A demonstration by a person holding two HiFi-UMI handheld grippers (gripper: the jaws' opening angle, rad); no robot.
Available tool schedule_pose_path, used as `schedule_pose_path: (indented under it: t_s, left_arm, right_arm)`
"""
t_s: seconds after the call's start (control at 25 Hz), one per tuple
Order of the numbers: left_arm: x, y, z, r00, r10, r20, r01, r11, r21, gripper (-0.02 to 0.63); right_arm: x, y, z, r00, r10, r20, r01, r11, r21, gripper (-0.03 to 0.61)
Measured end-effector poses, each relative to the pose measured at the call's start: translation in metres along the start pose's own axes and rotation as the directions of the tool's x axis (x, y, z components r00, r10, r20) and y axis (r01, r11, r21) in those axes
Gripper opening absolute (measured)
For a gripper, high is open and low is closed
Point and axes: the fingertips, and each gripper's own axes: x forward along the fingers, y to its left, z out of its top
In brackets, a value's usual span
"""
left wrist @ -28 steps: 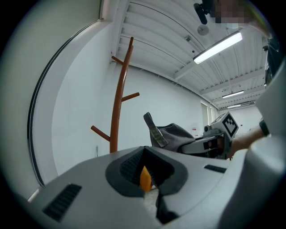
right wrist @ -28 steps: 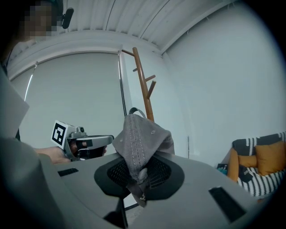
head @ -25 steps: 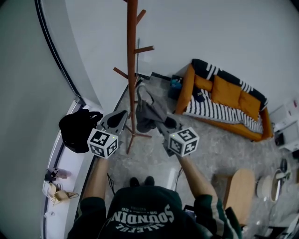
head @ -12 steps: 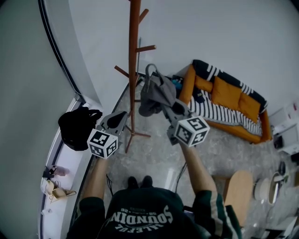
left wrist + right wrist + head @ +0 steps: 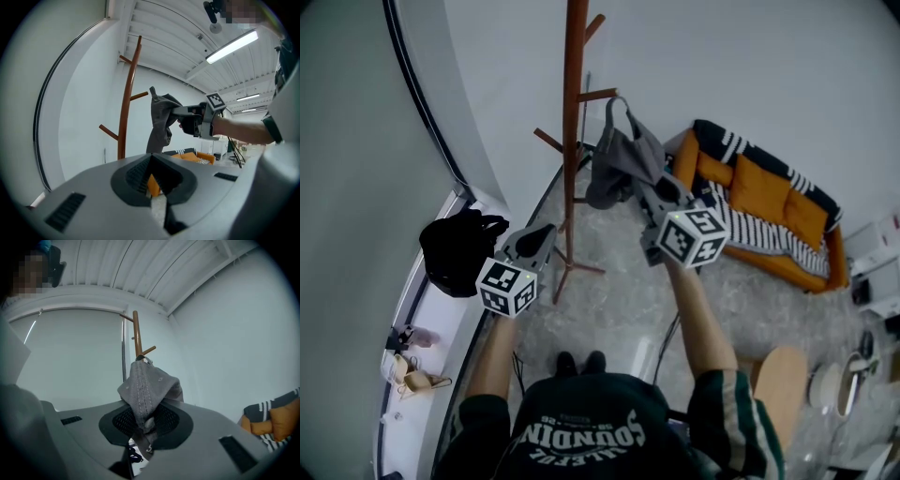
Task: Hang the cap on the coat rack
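The brown wooden coat rack [image 5: 574, 141] stands by the white wall, with short pegs slanting off its pole. My right gripper [image 5: 656, 190] is shut on the grey cap [image 5: 624, 161] and holds it up just right of the pole. The cap's strap loop is close to the tip of a right-hand peg [image 5: 598, 95]; I cannot tell if they touch. In the right gripper view the cap [image 5: 147, 385] is pinched between the jaws [image 5: 143, 427], the rack [image 5: 137, 333] behind it. My left gripper [image 5: 534, 242] hangs lower, left of the pole, shut and empty [image 5: 157, 187]; it sees the rack [image 5: 126, 117] and cap [image 5: 161, 122].
A black bag [image 5: 455, 251] lies on the white ledge [image 5: 441, 375] along the curved wall at left, small items [image 5: 412, 380] nearer me. An orange sofa [image 5: 769, 192] with a striped cover stands at the right. A round wooden table [image 5: 783, 384] is at lower right.
My right gripper has risen with the cap, from beside the pole's lower part up to the height of the right-hand peg. The left gripper has stayed where it was.
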Motion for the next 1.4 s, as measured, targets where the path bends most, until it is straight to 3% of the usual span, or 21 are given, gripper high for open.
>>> schedule_pose_path:
  t_s: [0.44, 1.4]
  left_arm:
    - [-0.012, 0.021, -0.014, 0.998, 0.058, -0.02, -0.058, 0.998, -0.026, 0.0]
    - [-0.032, 0.047, -0.031, 0.992, 0.121, -0.044, -0.123, 0.991, -0.051, 0.0]
  right_arm:
    - [0.031, -0.023, 0.015, 1.0, 0.014, 0.012, -0.015, 0.998, 0.055, 0.054]
    - [0.076, -0.007, -0.024, 0.993, 0.094, -0.076, -0.086, 0.991, 0.101, 0.054]
